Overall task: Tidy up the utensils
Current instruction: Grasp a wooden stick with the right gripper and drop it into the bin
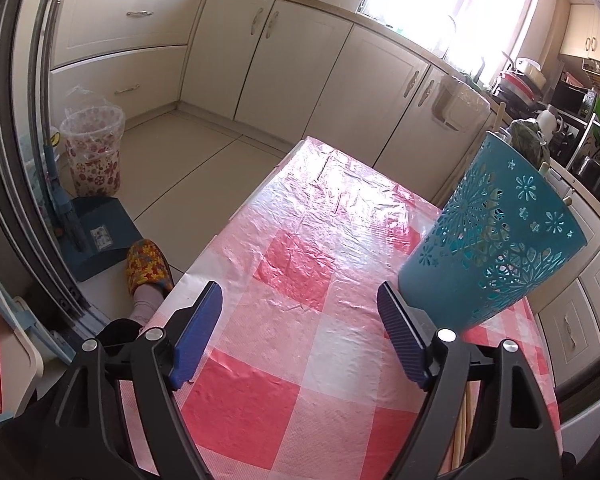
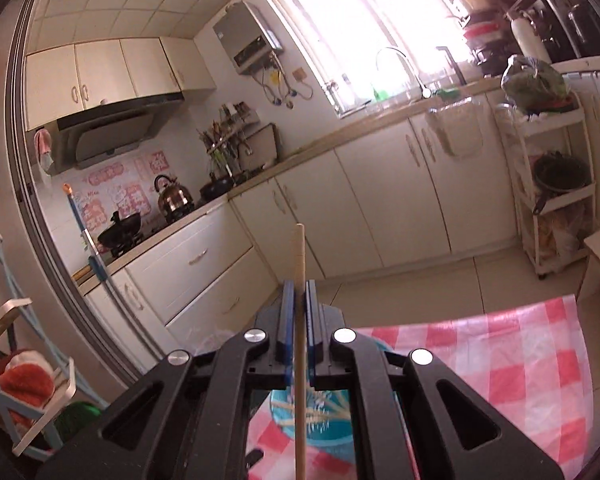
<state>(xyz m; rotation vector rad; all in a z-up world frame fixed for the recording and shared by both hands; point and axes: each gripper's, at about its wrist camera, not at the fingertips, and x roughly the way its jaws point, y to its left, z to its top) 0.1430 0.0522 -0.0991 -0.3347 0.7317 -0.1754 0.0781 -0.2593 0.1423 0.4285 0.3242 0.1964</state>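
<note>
Now my right hand-held gripper [image 2: 299,292] clamps a wooden chopstick [image 2: 300,320] above the teal holder [image 1: 496,236] on the worktop [image 1: 300,280]; my left hand-held gripper [image 1: 300,300] hangs wide, empty, holder just right. Next, I judge: lower it in, release.

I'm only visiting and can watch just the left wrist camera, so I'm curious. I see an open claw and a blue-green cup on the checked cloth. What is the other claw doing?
Observer: The right claw is shut on a single wooden chopstick, which points forward past its fingertips.
Operator: Is it anywhere near the cup?
Observer: Yes. In the right wrist view the teal cup shows beneath that claw, seen from above.
Operator: Is anything in the cup?
Observer: Several pale sticks lie inside it, probably more chopsticks.
</note>
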